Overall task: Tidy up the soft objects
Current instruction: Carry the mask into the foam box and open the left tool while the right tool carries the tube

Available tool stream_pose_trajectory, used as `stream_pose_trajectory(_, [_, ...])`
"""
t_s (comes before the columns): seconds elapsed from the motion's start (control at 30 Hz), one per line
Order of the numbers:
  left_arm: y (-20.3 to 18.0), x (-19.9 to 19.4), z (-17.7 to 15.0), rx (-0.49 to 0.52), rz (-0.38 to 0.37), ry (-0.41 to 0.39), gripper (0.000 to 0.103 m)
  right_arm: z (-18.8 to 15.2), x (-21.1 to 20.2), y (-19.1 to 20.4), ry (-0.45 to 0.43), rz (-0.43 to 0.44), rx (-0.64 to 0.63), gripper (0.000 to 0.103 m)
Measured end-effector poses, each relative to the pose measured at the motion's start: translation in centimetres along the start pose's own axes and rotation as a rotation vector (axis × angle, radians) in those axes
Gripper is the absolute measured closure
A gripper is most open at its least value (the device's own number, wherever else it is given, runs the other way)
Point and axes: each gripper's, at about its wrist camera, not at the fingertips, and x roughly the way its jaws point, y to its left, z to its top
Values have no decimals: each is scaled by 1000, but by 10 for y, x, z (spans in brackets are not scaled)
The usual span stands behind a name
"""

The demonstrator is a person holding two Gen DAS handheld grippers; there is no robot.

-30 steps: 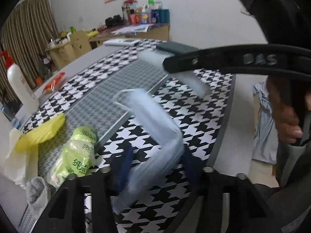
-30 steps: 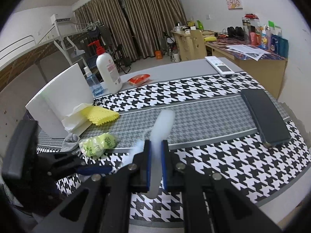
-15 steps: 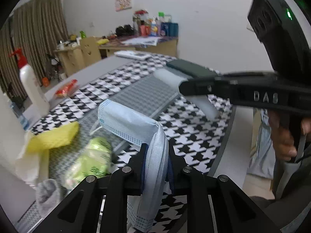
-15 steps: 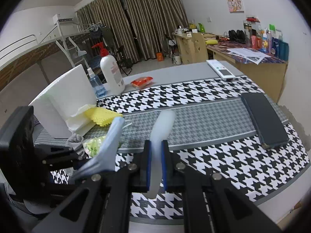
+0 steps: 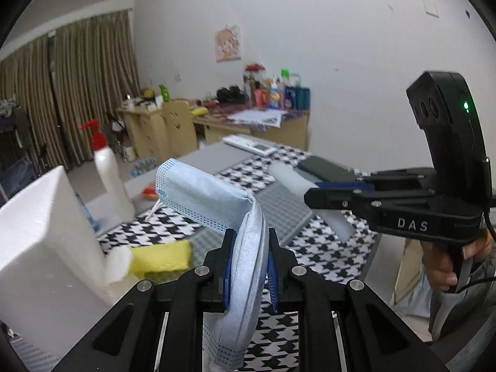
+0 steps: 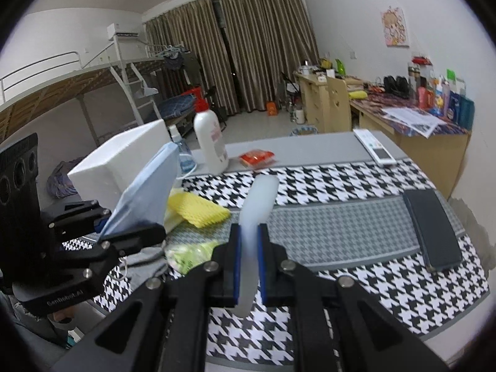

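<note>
Above table [image 6: 341,217], fingers [image 5: 228,263] pinch mask [image 5: 248,248] (folded).

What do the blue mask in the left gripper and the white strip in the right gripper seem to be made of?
Blue mask: probably thin non-woven fabric, matte; it folds limply over the left gripper and has a dotted, pressed edge seam.
White strip: possibly soft foam, matte and slightly translucent; it keeps its shape above the right gripper, but blur leaves this uncertain.
</note>
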Motion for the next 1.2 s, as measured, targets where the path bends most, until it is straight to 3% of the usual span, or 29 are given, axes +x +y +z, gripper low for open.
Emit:
stream_pose_trajectory(0.97, [78, -71, 37, -130, 246, -187, 84, 68, 8, 75, -134, 125, -139, 90])
stream_pose_trajectory(1.2, [95, -81, 42, -157, 277, -221, 84, 81, 18, 88, -140, 151, -161, 90])
